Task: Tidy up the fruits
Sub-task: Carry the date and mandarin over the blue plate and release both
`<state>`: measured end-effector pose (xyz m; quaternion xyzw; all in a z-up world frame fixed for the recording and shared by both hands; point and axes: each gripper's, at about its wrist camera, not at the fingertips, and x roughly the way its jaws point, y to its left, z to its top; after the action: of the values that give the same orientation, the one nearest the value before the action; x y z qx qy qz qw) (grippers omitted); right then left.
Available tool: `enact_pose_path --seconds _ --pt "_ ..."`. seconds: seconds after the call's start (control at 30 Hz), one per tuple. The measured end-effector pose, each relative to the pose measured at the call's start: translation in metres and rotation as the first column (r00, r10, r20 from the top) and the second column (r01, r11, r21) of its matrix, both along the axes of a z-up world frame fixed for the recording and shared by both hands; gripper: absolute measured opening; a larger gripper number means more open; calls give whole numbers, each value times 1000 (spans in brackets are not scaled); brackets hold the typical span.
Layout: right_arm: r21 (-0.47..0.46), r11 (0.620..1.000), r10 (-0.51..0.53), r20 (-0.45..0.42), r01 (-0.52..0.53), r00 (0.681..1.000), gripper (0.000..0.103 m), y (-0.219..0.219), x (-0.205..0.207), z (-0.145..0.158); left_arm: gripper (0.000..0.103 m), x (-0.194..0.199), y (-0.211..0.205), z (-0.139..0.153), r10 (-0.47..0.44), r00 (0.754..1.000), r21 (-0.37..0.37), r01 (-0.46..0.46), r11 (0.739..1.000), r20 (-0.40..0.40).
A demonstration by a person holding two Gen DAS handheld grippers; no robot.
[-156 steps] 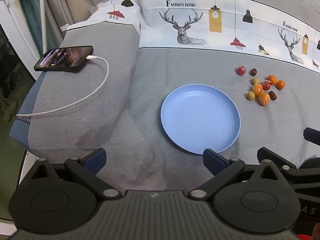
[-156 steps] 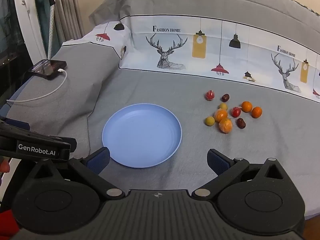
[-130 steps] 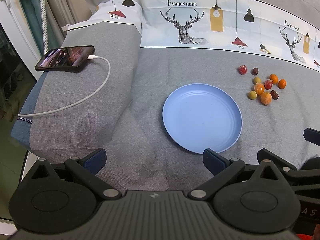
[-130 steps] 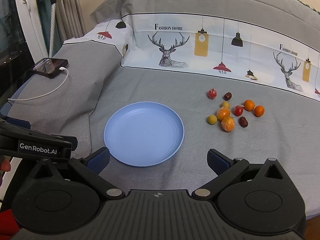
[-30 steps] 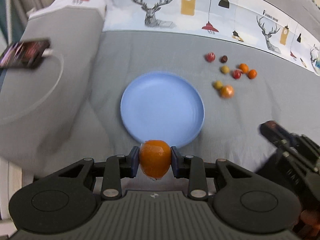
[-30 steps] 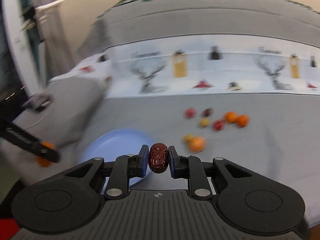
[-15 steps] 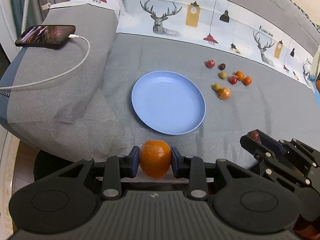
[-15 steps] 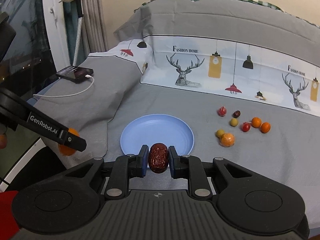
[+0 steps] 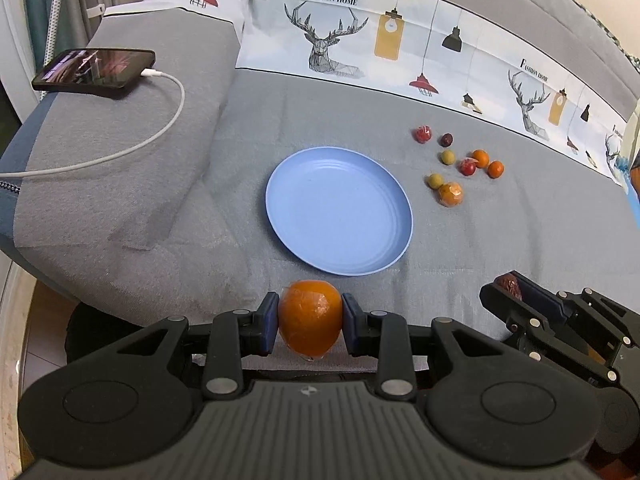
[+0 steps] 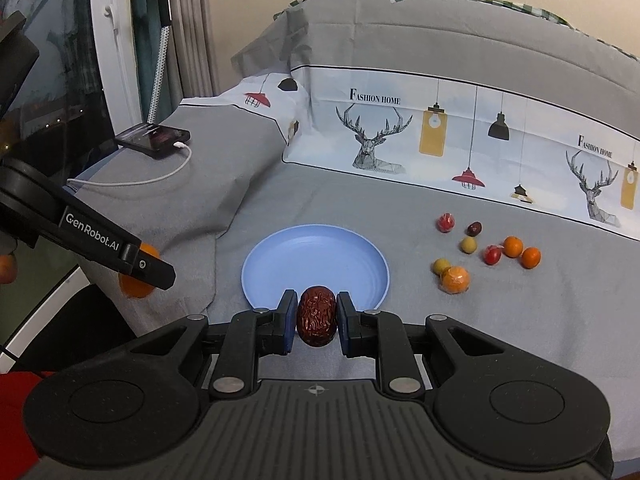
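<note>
Both hand-held grippers now back at bed's near edge: left hand-held gripper (image 9: 310, 322) clamps orange (image 9: 310, 320), right hand-held gripper (image 10: 316, 318) pinches wrinkled date (image 10: 316, 315); blue plate (image 9: 288, 216) empty, w/ seven fruits (image 9: 450, 194) beyond.

Even, soft indoor light over my bed sheet (image 9: 500, 248), faint shadows just under the blue plate (image 9: 340, 208), both my views sharp, no motion blur, strong fisheye bend towards the edges, dark corners, dim window (image 10: 48, 92) left of the plate
</note>
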<state>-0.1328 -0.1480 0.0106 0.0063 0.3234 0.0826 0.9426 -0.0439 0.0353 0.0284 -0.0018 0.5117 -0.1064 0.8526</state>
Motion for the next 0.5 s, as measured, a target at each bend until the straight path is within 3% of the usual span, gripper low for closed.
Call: enact_pose_path --seconds 0.5 --pt "5 1000 6 -48 -6 999 22 7 42 -13 36 55 -3 -6 27 999 12 -28 1000 31"
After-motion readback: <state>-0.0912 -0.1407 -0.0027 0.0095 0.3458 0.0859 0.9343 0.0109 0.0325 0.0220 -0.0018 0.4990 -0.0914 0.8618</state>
